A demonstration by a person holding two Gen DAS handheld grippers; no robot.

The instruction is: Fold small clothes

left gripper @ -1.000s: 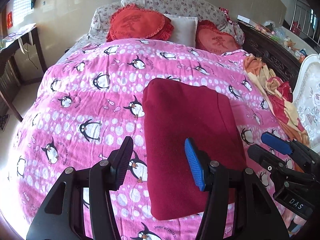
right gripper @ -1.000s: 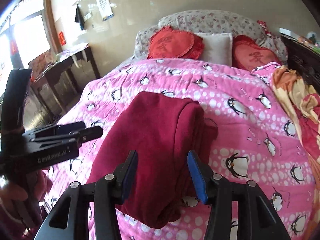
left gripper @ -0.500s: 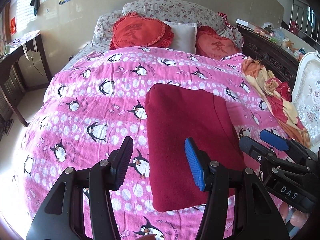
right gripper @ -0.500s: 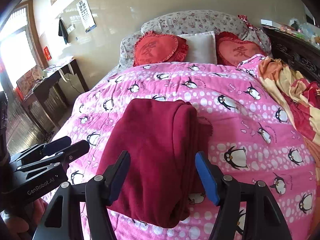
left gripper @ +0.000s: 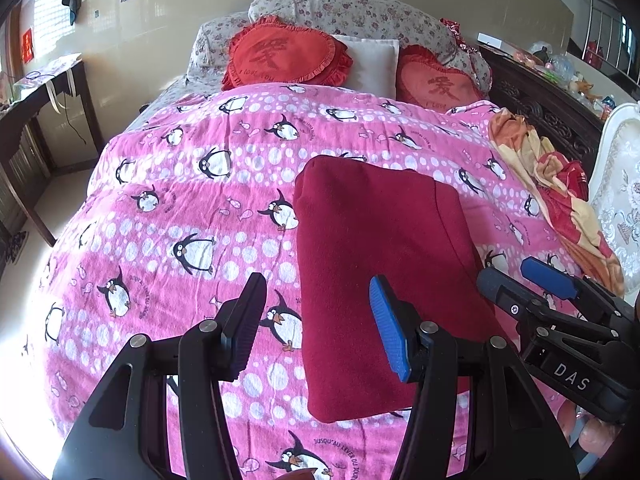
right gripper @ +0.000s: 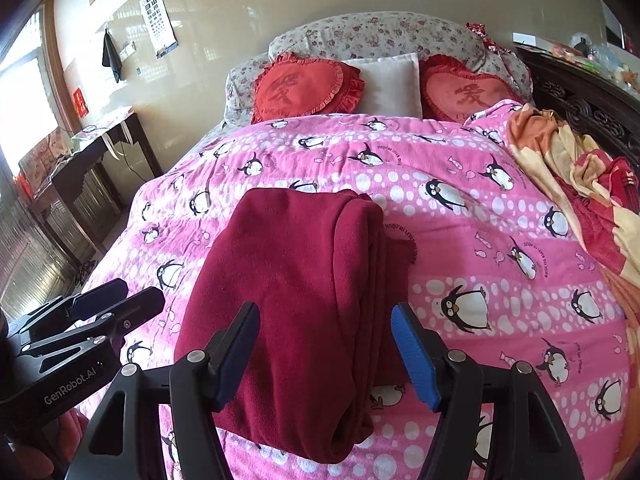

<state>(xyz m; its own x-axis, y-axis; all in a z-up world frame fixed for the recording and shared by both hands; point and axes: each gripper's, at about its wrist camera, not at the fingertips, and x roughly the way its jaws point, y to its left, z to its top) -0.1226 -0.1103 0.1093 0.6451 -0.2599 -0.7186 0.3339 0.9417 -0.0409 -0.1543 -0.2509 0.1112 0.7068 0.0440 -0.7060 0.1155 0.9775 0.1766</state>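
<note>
The dark red garment (right gripper: 296, 300) lies folded into a neat oblong on the pink penguin quilt (left gripper: 192, 208) of the bed, so my left gripper (left gripper: 318, 328) hangs empty with jaws apart, and my right gripper (right gripper: 326, 354), jaws just spread wider, hovers over it, clamping nothing.

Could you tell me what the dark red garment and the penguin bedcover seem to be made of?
Dark red garment: probably fleece or brushed knit; matte, fuzzy surface and thick, soft folds. Penguin bedcover: likely printed woven cotton over padding; smooth, flat print, fine creases, puffy body.
</note>
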